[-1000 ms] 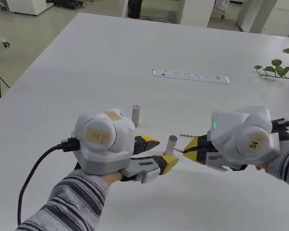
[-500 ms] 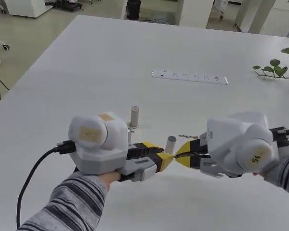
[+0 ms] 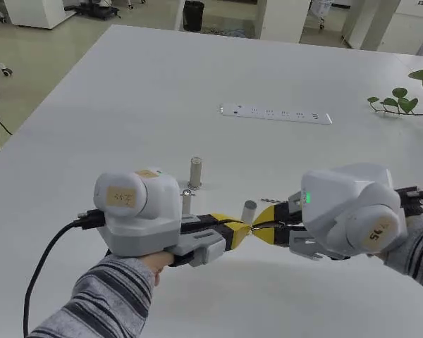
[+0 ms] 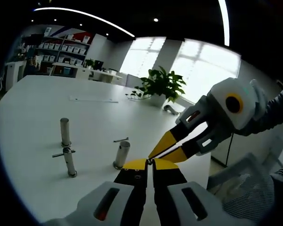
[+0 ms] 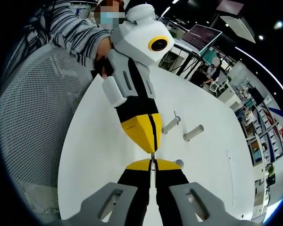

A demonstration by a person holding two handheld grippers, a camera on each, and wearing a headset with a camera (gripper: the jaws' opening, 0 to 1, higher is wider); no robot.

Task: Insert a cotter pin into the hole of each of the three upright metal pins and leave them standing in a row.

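Observation:
Three metal pins stand upright on the white table [image 3: 127,105]: a far one [image 3: 196,171], one [image 3: 187,202] with a cotter pin across its hole, and a near one [image 3: 249,209] just behind the gripper tips. My left gripper [image 3: 242,229] and right gripper [image 3: 263,227] meet tip to tip above the table. Both are shut on a thin cotter pin [image 5: 152,158] held between them. In the left gripper view my own jaws [image 4: 149,163] are closed and the right gripper [image 4: 156,152] comes in from the right. A loose cotter pin [image 3: 272,201] lies on the table.
A white power strip [image 3: 275,113] lies farther back on the table. A green plant [image 3: 407,100] reaches in at the right edge. A black cable [image 3: 46,260] trails from the left gripper. Chairs and floor show beyond the table's left side.
One second ago the left gripper's jaws stood open beside the near pin. They have closed, and the two grippers' tips have come together on the cotter pin.

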